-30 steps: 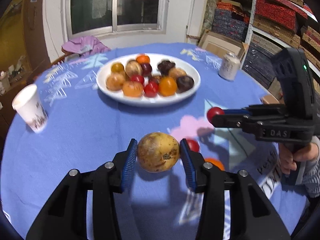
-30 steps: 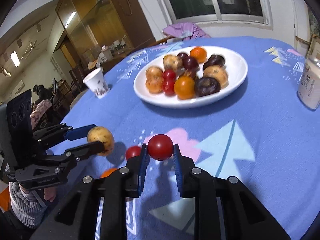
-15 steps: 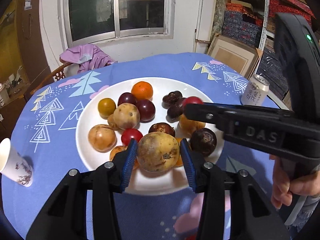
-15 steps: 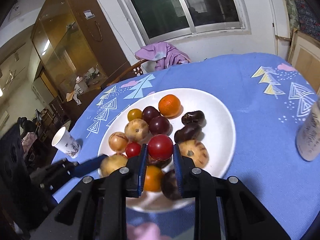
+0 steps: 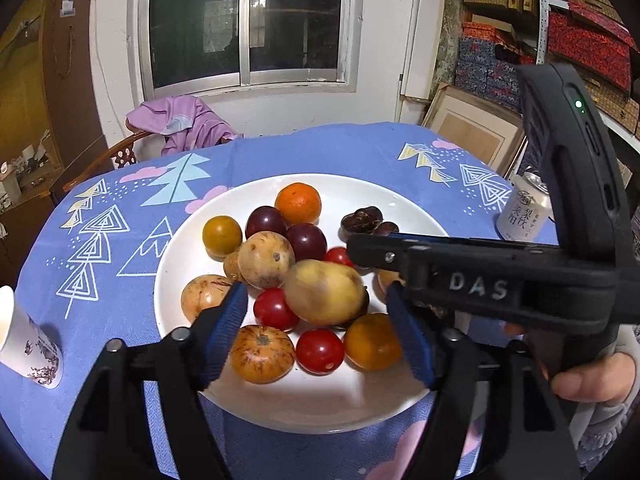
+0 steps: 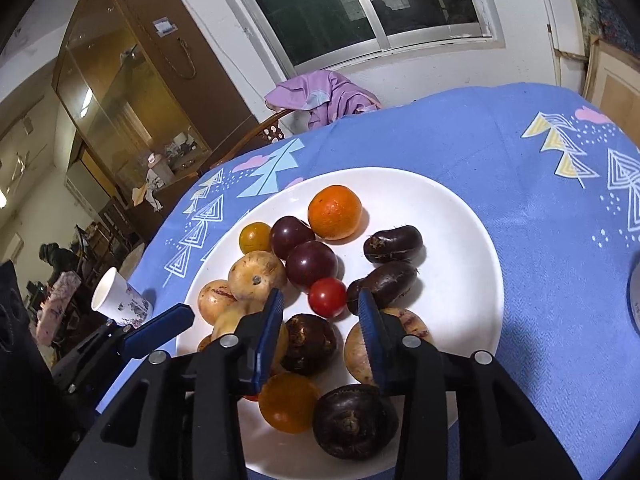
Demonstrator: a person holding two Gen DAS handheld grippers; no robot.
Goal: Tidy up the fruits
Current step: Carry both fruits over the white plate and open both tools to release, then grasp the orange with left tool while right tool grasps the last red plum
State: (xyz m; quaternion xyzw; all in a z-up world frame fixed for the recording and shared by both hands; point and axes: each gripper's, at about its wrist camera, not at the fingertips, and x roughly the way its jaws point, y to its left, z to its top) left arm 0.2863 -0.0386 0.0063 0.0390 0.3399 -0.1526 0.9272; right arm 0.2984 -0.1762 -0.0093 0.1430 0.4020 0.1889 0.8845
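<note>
A white plate on the blue tablecloth holds several fruits. My left gripper is open above the plate; the yellow-brown fruit it held lies on the pile between its fingers, not touched by them. My right gripper is open over the plate; the red tomato it held rests among the fruits just ahead of its fingertips. The right gripper also shows in the left wrist view, reaching in from the right. The left gripper's blue finger shows in the right wrist view.
A paper cup stands left of the plate. A drink can stands to the right. A chair with purple cloth is behind the table. Boxes and shelves fill the right wall.
Both grippers have opened over the plate. The yellow-brown fruit and the red tomato have been let go and now lie among the fruits.
</note>
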